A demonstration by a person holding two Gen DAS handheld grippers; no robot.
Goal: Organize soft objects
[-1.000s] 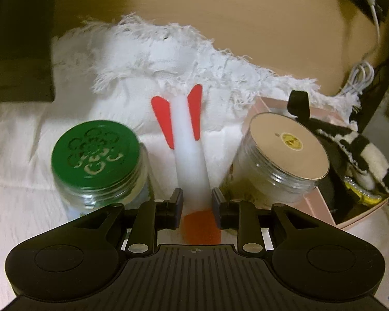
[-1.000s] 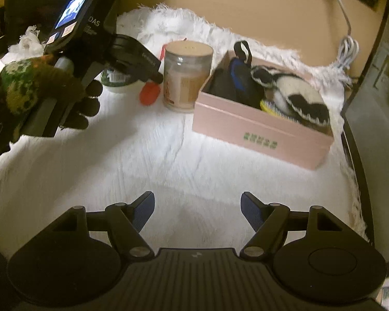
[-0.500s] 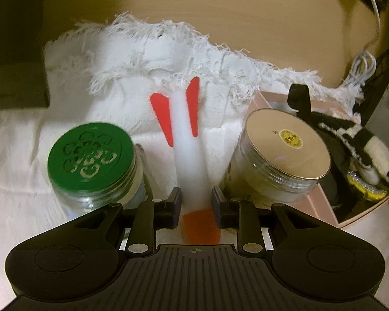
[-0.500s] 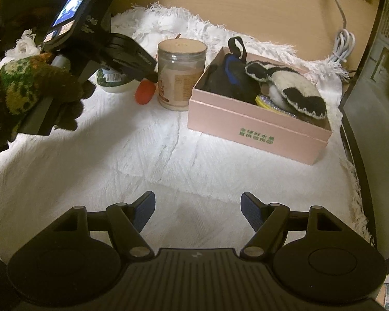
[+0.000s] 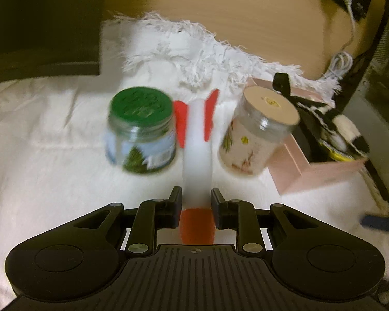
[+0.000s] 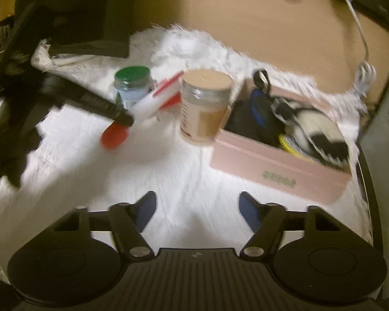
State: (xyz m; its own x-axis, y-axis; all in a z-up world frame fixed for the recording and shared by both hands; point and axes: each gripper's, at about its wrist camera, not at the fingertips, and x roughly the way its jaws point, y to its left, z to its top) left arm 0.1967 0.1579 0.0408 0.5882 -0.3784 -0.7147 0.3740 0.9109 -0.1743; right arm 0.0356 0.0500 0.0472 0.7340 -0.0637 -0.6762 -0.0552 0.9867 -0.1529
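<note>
left wrist view
left tool: its two black fingers are closed in against the white body of a rocket-shaped soft toy, gripping it near its orange nose end
toy position: lifted above the white fringed cloth, red fins pointing away from the camera, between two jars
green-lidded jar: to the left of the toy, blurred
beige-lidded jar: to the right of the toy, just beside the pink box
pink box contents: a black-and-white fuzzy soft thing and something yellow, with a black strap sticking up at the back

right wrist view
right tool: blue-padded fingers spread wide apart, nothing between them, hanging over bare white cloth
left tool: seen from the side at left, holding the rocket toy tilted in the air, orange nose lowest
jars: green-lidded jar behind the toy, beige-lidded jar right of it
pink box: to the right, open, with the fuzzy black-and-white thing and dark blue items inside
sharpness: whole view is blurred
</note>
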